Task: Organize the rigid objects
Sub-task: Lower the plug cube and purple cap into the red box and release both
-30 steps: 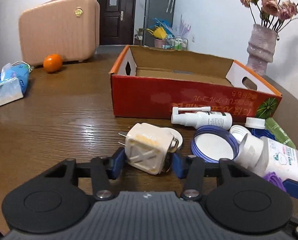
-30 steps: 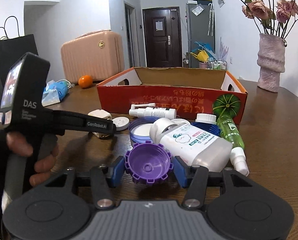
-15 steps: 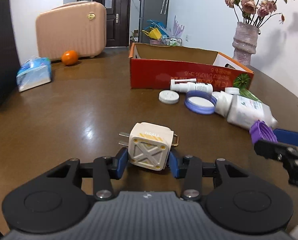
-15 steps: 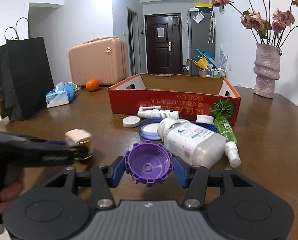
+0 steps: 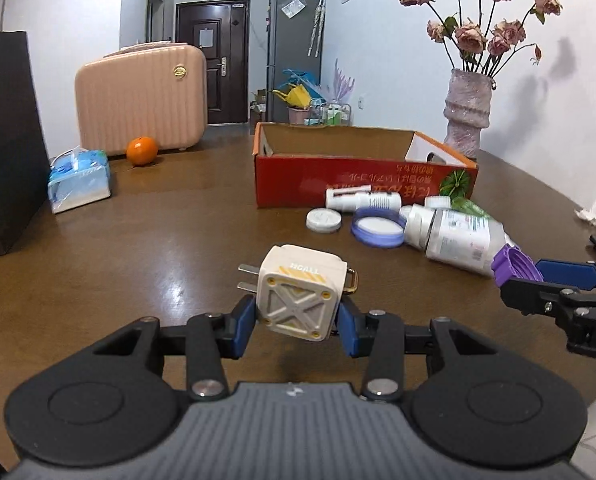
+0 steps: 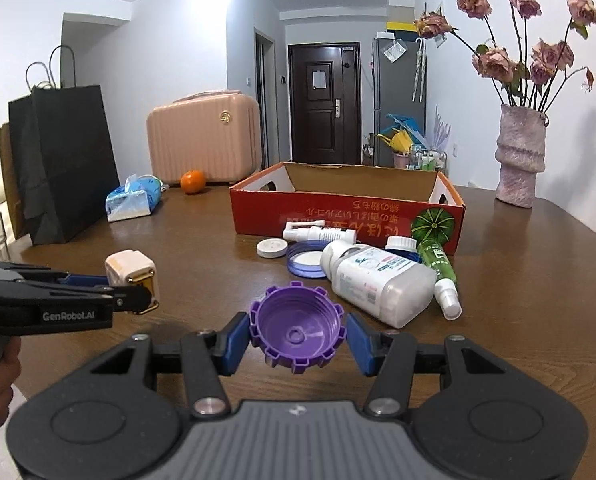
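My left gripper (image 5: pixel 296 322) is shut on a cream plug adapter (image 5: pixel 300 296) and holds it above the table; it shows at the left of the right wrist view (image 6: pixel 131 272). My right gripper (image 6: pixel 296 338) is shut on a purple ridged cap (image 6: pixel 296 330), open side facing the camera; the cap shows at the right of the left wrist view (image 5: pixel 512 264). An open red cardboard box (image 6: pixel 338 216) stands farther back. In front of it lie a white bottle (image 6: pixel 378 282), a spray bottle (image 6: pixel 322 234), a green spray bottle (image 6: pixel 438 266), a blue-rimmed lid (image 6: pixel 306 260) and a white cap (image 6: pixel 272 248).
A pink suitcase (image 6: pixel 203 136), an orange (image 6: pixel 192 181), a tissue pack (image 6: pixel 133 199) and a black paper bag (image 6: pixel 63 160) stand at the back left. A vase of dried roses (image 6: pixel 520 152) stands at the back right. A crumpled tissue (image 5: pixel 594 212) lies at the right edge.
Both grippers have pulled back from the box and the pile and risen, each still holding its object. The left gripper moved away from the right one, to its left.
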`<state>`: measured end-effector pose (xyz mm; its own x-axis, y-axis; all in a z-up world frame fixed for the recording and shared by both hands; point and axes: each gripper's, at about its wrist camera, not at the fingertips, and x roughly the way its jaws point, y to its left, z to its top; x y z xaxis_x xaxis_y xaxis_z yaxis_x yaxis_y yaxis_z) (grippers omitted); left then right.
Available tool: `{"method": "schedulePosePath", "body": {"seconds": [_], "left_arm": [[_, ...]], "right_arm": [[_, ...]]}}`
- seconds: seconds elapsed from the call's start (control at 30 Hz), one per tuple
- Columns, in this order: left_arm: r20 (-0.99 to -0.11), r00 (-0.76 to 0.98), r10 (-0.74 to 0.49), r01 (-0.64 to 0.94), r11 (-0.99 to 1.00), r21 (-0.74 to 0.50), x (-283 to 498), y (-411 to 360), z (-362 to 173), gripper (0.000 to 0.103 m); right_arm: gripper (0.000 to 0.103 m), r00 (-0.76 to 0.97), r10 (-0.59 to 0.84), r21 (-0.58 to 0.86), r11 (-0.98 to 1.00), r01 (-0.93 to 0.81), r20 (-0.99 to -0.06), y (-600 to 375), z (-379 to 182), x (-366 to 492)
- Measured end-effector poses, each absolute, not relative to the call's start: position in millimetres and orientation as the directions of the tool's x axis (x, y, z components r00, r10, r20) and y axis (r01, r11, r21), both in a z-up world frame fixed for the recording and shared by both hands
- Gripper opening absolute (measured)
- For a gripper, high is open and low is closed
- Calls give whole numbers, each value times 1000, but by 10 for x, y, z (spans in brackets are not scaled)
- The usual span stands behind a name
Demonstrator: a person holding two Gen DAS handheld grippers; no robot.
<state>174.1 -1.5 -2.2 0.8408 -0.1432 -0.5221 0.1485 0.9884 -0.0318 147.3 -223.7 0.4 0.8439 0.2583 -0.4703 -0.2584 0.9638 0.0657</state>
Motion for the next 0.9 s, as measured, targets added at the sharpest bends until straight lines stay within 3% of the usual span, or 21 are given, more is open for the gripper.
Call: {"method": "schedulePosePath", "body": {"seconds": [0.23,0.43,0.7,0.8,0.87,0.9], "left_arm": [[-499,842,-205,190,978,-81,2731,-87,264,43],[-523,824,-216,203,976,-82,4109,-257,511,43],[-733,664,-147,236,972,19,5885,-556,147,44],[-762,632,-138,257,966,39,6071,-572,38,51],[-733,668,-129,252,966,59,6056,-571,46,71],[-741,656,-142,260,964,46,6049,-566,33,71]], "right_arm": [[52,865,245,104,970,-222,-439,-2595,261,2271],[52,852,223,107,975,-196,-475,-2825,480,3712],[53,727,71,-23,993,-119,-683,-2810,128,5767],[63,680,27,-52,994,-95,-733,-2818,2,6117],[86,710,35,-61,992,-109,-704,-2784,0,6109],[94,708,47,-58,991,-123,-704,-2762,-17,6109]]}}
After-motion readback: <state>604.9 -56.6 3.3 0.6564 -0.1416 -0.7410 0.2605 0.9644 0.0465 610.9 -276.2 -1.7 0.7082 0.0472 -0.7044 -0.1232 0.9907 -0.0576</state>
